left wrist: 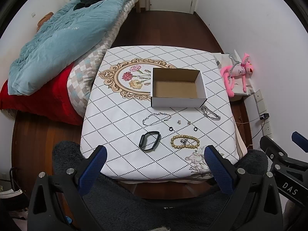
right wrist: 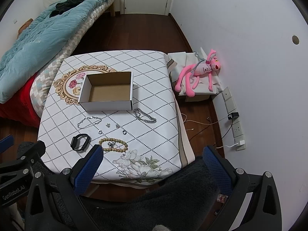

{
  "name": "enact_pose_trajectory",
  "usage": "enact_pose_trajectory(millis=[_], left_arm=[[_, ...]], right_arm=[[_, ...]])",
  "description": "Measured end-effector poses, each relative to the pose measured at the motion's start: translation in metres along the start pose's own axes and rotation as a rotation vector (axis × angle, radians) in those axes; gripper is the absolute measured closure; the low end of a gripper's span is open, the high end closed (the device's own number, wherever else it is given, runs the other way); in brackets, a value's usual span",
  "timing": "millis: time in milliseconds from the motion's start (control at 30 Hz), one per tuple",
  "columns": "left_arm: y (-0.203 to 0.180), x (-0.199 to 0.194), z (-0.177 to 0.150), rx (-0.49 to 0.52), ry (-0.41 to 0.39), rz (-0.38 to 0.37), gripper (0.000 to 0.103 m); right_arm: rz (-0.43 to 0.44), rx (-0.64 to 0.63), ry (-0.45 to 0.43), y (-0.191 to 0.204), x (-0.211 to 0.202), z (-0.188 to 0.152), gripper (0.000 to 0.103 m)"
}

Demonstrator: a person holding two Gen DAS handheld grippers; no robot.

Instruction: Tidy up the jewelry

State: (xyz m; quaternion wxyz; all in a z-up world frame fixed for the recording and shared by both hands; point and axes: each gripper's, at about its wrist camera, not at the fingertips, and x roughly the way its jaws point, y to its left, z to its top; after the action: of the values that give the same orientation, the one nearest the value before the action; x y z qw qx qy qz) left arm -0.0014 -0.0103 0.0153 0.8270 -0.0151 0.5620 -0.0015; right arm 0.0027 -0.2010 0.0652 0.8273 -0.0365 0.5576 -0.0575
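Cardboard, one open box (left wrist: pixel 178 87), sits past my wide-open, empty left claw (left wrist: pixel 155 170), with one black watch (left wrist: pixel 149 143), one bead bracelet (left wrist: pixel 184 142), two chains and two dark rings before it. From the right wrist, my other claw (right wrist: pixel 153 170) gapes empty too, over the same single box (right wrist: pixel 107 91) and watch (right wrist: pixel 79 142) on the tablecloth (right wrist: pixel 150 115).

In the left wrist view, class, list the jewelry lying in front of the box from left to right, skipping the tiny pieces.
Black band → thin silver bracelet → bead bracelet → heavy silver chain.
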Motion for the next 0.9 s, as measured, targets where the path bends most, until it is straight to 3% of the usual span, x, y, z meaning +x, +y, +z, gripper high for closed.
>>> enact_pose_trajectory(millis=[900], left_arm=[[-0.0009, -0.0006, -0.0009, 0.0, 0.001, -0.009, 0.0]], right_arm=[[0.001, 0.002, -0.002, -0.0015, -0.0016, 0.0004, 0.0]])
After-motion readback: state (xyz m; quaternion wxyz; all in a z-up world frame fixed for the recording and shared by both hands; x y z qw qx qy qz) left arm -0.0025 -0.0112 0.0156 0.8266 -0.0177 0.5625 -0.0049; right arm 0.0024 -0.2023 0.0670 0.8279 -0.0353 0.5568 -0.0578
